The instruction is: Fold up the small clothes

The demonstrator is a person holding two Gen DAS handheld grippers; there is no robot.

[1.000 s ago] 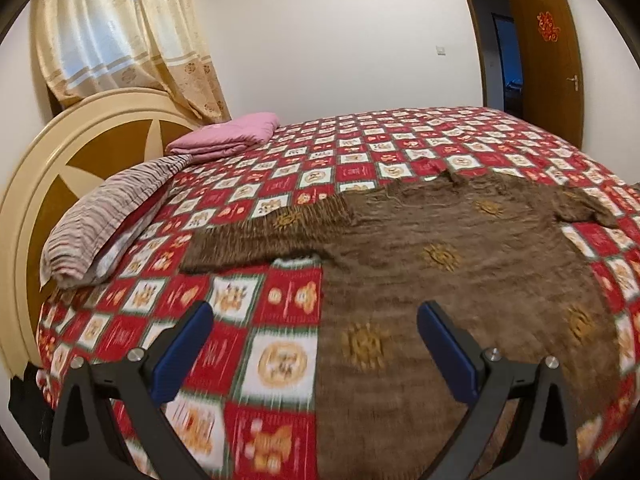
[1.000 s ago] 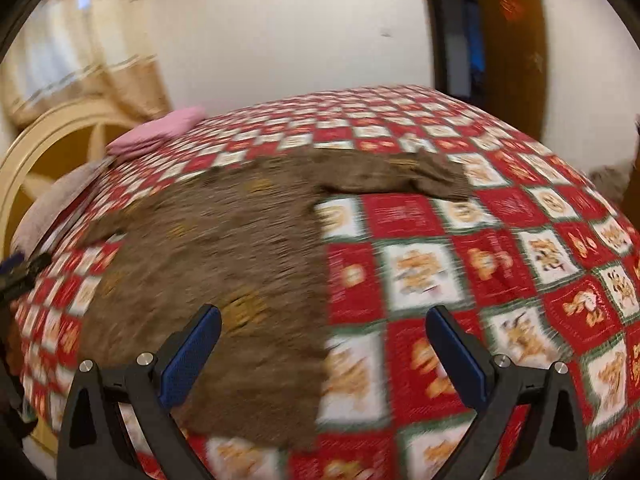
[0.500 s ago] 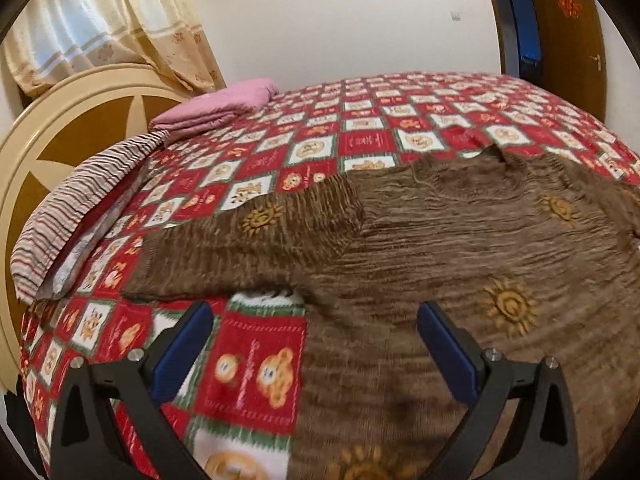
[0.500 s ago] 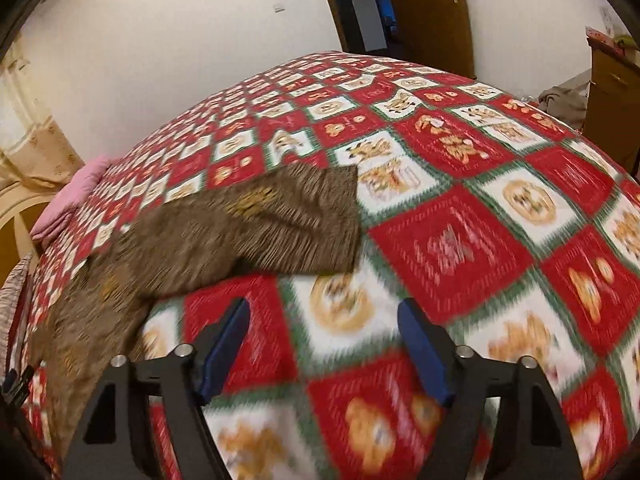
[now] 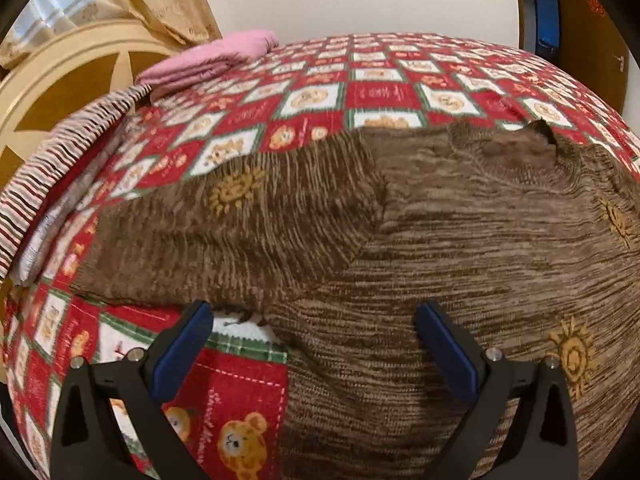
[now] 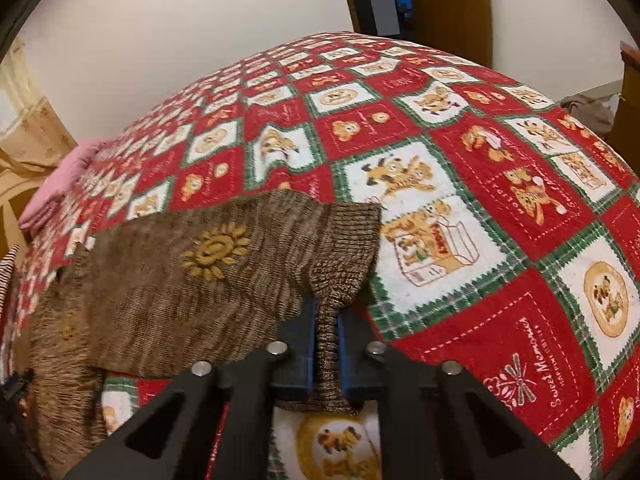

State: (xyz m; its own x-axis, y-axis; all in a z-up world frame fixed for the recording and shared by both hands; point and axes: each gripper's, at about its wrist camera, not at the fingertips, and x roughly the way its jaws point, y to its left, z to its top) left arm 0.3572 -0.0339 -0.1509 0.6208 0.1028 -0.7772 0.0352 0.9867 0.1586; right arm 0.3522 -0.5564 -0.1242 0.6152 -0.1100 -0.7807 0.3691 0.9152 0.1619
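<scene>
A small brown knitted sweater with yellow sun motifs lies spread flat on the bed. Its left sleeve reaches out toward the pillow side. My left gripper hovers open just above the armpit, its blue pads wide apart and nothing between them. In the right wrist view the other sleeve stretches toward me, and my right gripper is shut on its ribbed cuff, the knit bunched between the blue pads.
A red, white and green bear-patterned quilt covers the bed. A striped pillow and a folded pink cloth lie by the cream headboard. A brown door stands at the back wall.
The left gripper came down and closer over the sweater's armpit, staying open. The right gripper swept along the right sleeve to its cuff and closed on it.
</scene>
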